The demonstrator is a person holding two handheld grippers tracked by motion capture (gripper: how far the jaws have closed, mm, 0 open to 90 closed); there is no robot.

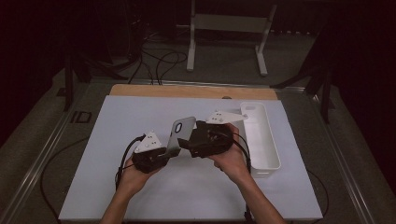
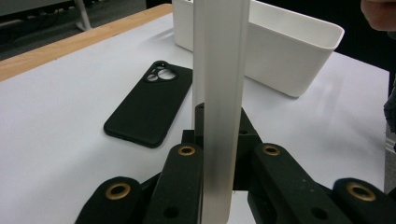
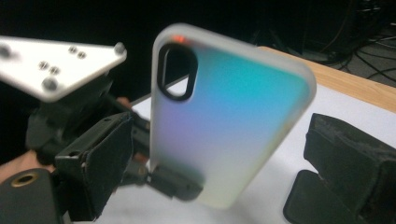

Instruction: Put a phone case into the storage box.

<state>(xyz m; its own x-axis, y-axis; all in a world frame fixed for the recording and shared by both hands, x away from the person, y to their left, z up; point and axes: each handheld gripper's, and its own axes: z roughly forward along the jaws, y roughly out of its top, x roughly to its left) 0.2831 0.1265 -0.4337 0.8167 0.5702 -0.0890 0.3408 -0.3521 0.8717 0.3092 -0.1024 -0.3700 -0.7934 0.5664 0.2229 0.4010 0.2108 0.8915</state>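
A frosted, iridescent phone case (image 1: pixel 181 133) with an oval camera cutout stands upright above the white table. My left gripper (image 1: pixel 168 152) is shut on its lower end. In the left gripper view the case (image 2: pixel 218 93) shows edge-on between the closed jaws of the left gripper (image 2: pixel 219 156). My right gripper (image 1: pixel 186 143) faces the case from the right and is open. In the right gripper view its black jaws stand wide on either side of the case (image 3: pixel 233 112) without touching it. A black phone case (image 2: pixel 150 103) lies flat on the table beyond.
A long white bin (image 1: pixel 268 140) stands at the table's right side, just past my right hand, and its wall (image 2: pixel 289 56) shows behind the held case. The table's wooden far edge (image 1: pixel 187 91) borders the white sheet (image 1: pixel 130 116). Cables trail from both grippers.
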